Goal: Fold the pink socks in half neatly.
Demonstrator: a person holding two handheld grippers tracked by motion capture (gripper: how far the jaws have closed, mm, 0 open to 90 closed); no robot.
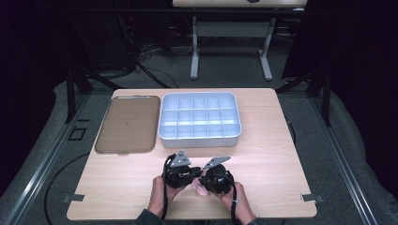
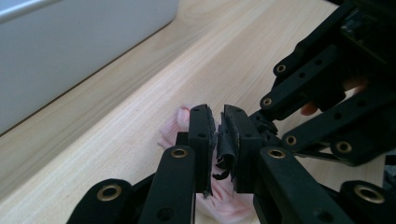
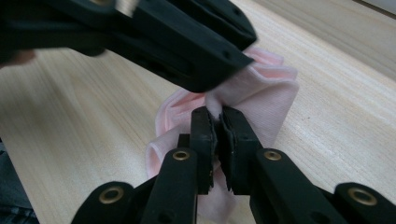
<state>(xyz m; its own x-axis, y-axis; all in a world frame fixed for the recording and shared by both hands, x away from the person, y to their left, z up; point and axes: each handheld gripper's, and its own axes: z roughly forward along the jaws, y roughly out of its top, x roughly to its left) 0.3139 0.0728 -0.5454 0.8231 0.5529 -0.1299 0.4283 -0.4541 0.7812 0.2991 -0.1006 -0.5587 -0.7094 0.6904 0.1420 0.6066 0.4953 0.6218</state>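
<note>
A small pink cloth (image 3: 271,98) lies bunched on the wooden table near its front edge, between my two grippers (image 1: 202,189). My right gripper (image 3: 217,114) is shut on a fold of it, and the fabric rises into the pads. My left gripper (image 2: 218,114) hovers just over the cloth (image 2: 170,130), its jaws a narrow gap apart. A torn shred of black pad hangs in that gap, with no pink fabric between the pads. In the high view the left gripper (image 1: 196,177) and the right gripper (image 1: 203,182) meet tip to tip, each held by a hand.
A white tray (image 1: 199,139) with several compartments stands at the table's middle back; its wall (image 2: 70,42) is close on the left gripper's left. A flat brown tray (image 1: 126,124) lies left of it. Bare wood spreads to both sides of the hands.
</note>
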